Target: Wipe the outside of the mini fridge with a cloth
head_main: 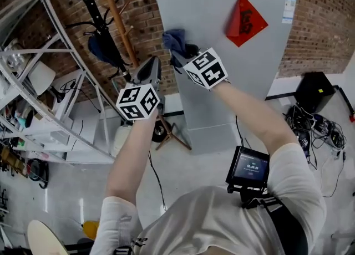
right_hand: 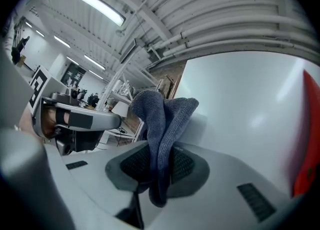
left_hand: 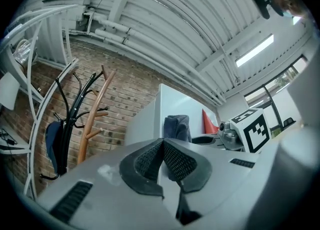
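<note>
Cloth (right_hand: 162,119) fills my right claw (right_hand: 159,166). Both pads are clamped on a fold of blue-grey knit, with a bunched wad standing proud beyond the tips and a short tail hanging below them. That wad lies at the upper left corner of the mini fridge (right_hand: 240,104) door, either touching the pale panel or just off it; the right gripper view does not settle which. My left claw (left_hand: 162,160) is closed on nothing, its pads meeting at the tips, and I hold it just beside the fridge's left edge, apart from it.

I judge the cloth to be soft, light and floppy, so it will fold under pressure rather than push back. The hold low on the fold looks sound, and enough fabric sticks out that the hard pads should stay off the panel. The door looks smooth, stiff and glossy, so the cloth should slide easily.

The fridge stands against a brick wall (head_main: 321,26). A red diamond sticker (head_main: 245,21) sits toward the door's upper right, well apart from the cloth, and its edges could snag the knit. A coat stand (head_main: 116,15) rises to the left.
</note>
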A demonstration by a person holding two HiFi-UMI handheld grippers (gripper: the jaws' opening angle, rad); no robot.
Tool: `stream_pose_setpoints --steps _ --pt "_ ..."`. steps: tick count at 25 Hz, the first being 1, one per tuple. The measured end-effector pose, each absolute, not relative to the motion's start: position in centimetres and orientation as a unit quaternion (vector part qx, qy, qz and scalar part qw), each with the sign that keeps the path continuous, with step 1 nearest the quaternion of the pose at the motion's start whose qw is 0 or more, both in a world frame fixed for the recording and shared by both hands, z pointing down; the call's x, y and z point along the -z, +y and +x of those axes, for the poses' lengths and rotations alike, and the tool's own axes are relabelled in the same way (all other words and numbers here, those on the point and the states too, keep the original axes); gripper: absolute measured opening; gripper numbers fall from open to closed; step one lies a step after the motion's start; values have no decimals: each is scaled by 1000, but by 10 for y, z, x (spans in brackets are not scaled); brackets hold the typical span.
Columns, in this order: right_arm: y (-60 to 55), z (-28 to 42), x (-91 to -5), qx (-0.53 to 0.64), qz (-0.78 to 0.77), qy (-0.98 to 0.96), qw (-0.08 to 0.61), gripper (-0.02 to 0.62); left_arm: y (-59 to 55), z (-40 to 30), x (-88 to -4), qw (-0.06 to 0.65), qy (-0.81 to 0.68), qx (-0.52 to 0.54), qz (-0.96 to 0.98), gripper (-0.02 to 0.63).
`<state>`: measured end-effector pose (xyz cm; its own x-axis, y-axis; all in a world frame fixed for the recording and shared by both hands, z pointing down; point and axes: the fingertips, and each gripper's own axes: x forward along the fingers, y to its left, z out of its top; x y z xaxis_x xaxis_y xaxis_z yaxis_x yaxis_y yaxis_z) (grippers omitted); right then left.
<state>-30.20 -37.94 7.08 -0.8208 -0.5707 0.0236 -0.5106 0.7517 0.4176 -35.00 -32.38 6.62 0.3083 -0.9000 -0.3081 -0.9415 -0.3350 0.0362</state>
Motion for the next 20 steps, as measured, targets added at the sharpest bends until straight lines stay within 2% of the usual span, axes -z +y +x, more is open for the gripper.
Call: stream_pose_setpoints --steps 20 --pt "-406 -118 -62 210 371 -901 85 83 -362 -193 -73 60 503 -134 -852 1"
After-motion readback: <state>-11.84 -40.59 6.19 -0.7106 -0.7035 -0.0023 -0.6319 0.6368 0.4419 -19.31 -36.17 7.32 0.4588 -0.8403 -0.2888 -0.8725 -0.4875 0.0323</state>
